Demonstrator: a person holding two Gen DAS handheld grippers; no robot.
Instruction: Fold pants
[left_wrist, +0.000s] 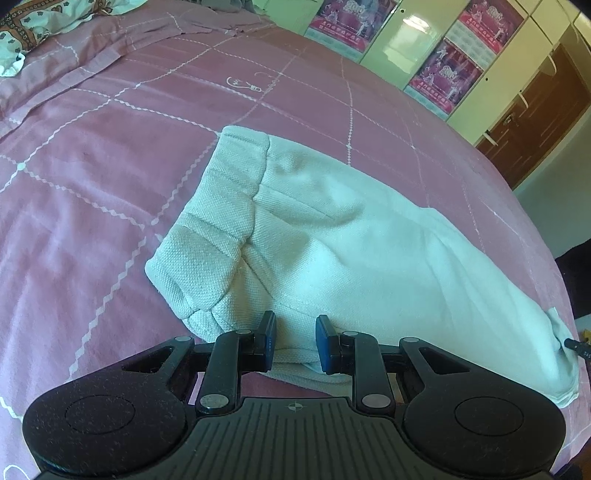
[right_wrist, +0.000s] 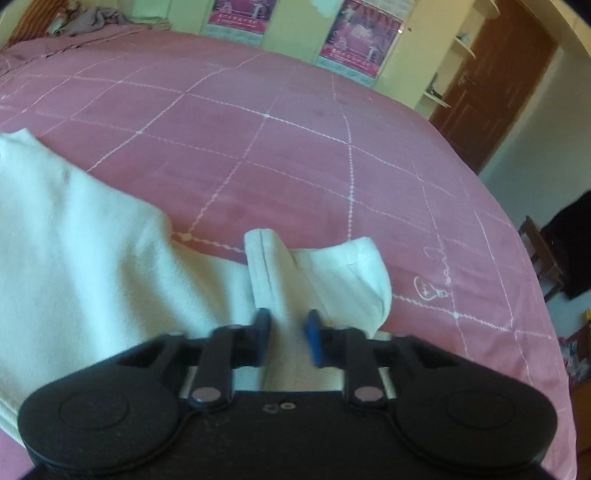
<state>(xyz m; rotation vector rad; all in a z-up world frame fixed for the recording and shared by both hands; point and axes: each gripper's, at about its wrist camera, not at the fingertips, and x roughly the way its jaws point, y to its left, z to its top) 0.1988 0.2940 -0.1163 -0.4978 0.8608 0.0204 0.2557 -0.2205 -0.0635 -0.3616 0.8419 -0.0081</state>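
White textured pants lie on a pink bedspread, waistband end at the left and legs running right. My left gripper is open, its blue-padded jaws standing over the near edge of the pants with cloth between them. In the right wrist view my right gripper has the bunched leg-cuff end of the pants between its jaws and lifts it off the bedspread; the jaws stand narrowly apart around the cloth. The rest of the pants spreads to the left.
The bed's far side meets green wardrobe doors with pink posters and a brown wooden door. A patterned pillow or blanket lies at the far left corner. Dark furniture stands beyond the bed's right edge.
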